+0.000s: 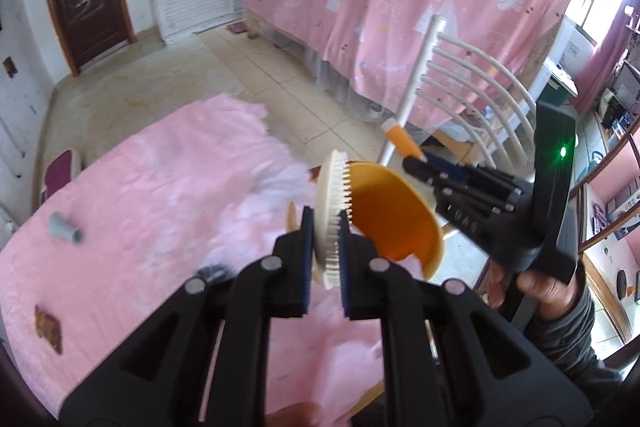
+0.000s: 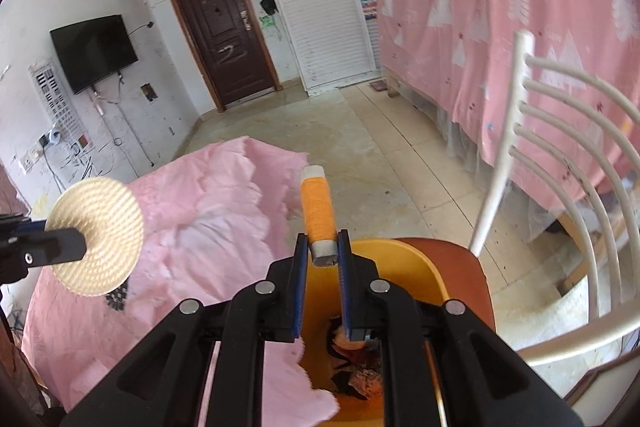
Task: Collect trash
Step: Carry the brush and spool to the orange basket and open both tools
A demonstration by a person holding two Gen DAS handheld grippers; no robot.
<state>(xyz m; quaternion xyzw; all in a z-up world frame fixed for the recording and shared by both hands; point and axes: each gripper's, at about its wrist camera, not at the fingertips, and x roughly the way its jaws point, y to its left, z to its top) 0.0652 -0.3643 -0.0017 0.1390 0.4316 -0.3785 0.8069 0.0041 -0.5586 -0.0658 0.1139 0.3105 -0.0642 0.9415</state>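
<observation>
Left gripper clamped on a round cream brush, fingers pinching it edge-on so the bristle face turns toward the orange bin. From the right wrist view the same brush shows as a pale ribbed disc held out over the pink cloth. Right gripper clenched on the lower grey end of an orange thread spool, spool standing nearly upright above the bin. Bin sits on a brown chair seat just beside the pink-covered surface; dark scraps and crumpled bits lie at its bottom. Still on the surface: a small grey piece, a brown scrap, a dark patterned bit. White chair back to the right. A hand in a grey sleeve grips the right gripper's handle.
</observation>
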